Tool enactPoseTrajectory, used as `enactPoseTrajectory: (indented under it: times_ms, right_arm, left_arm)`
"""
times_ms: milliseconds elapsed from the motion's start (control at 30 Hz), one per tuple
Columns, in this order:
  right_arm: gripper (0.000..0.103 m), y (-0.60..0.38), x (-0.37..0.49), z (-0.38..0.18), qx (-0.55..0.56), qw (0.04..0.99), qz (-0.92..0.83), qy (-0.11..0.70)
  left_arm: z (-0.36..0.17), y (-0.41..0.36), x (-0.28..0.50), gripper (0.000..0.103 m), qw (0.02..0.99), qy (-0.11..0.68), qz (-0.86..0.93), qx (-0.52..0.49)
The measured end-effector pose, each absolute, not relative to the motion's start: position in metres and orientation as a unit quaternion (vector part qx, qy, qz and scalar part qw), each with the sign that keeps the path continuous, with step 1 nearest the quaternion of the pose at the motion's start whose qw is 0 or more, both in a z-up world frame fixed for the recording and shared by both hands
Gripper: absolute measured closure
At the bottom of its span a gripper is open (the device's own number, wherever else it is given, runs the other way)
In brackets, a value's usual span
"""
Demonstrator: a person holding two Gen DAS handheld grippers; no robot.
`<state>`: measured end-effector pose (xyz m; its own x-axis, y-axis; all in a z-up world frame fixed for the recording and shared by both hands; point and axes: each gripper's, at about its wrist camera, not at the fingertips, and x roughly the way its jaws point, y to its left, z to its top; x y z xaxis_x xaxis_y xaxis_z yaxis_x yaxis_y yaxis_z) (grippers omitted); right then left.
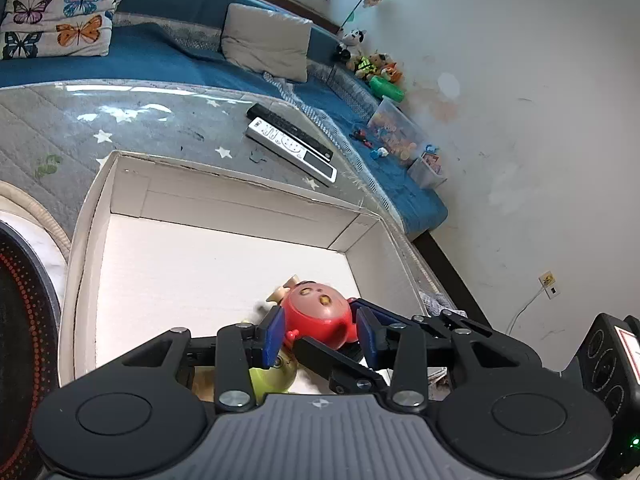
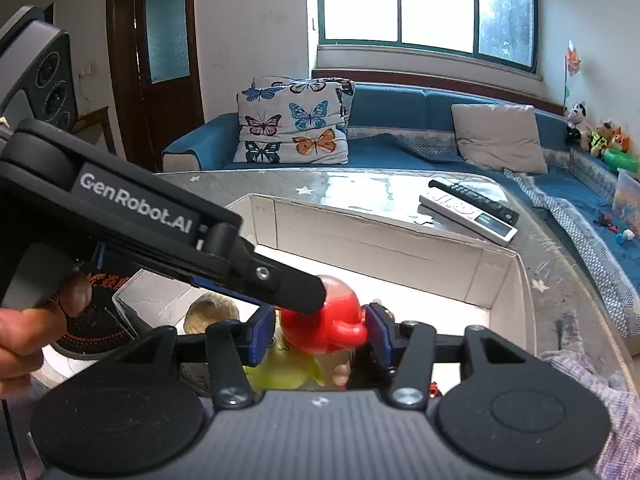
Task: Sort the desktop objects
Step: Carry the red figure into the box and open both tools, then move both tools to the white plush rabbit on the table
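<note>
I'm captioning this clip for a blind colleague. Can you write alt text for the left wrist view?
The left gripper closes its blue pads on a red round toy over a white cardboard box, with a yellow-green toy below. Beyond the box, two remotes lie on a grey star-print table by a blue sofa.

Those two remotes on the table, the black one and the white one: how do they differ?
The black remote is slimmer and dark all over; the white remote is wider and pale, with a dark screen at one end. The black one lies farther from the cardboard box, the white one nearer it. Both lie flat, side by side, on the table.
</note>
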<state>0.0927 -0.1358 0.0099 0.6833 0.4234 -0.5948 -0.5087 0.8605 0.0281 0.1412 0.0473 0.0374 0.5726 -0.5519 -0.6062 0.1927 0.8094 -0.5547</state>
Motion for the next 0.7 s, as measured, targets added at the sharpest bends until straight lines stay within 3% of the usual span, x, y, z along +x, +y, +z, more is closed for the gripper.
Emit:
enactPoseTrajectory:
  times_ms: [233, 300, 433, 500, 700]
  right_arm:
    - [0.041, -0.143, 0.070, 0.020, -0.077, 0.920, 0.254, 0.289]
    - [0.034, -0.145, 0.061, 0.024, -0.081, 0.921, 0.256, 0.283]
    - [0.033, -0.145, 0.042, 0.029, -0.088, 0.920, 0.263, 0.276]
    - [0.027, -0.145, 0.032, 0.030, -0.091, 0.918, 0.270, 0.275]
    - [0.025, -0.140, 0.001, 0.030, -0.103, 0.905, 0.306, 0.279]
  left_arm:
    - [0.049, 0.051, 0.118, 0.061, 0.870, 0.389, -0.219, -0.210]
    - [0.053, 0.052, 0.108, 0.061, 0.874, 0.383, -0.220, -0.205]
    - [0.057, 0.054, 0.088, 0.061, 0.881, 0.376, -0.218, -0.189]
    - [0.058, 0.056, 0.077, 0.061, 0.885, 0.373, -0.213, -0.179]
    - [0.057, 0.066, 0.047, 0.061, 0.888, 0.371, -0.210, -0.169]
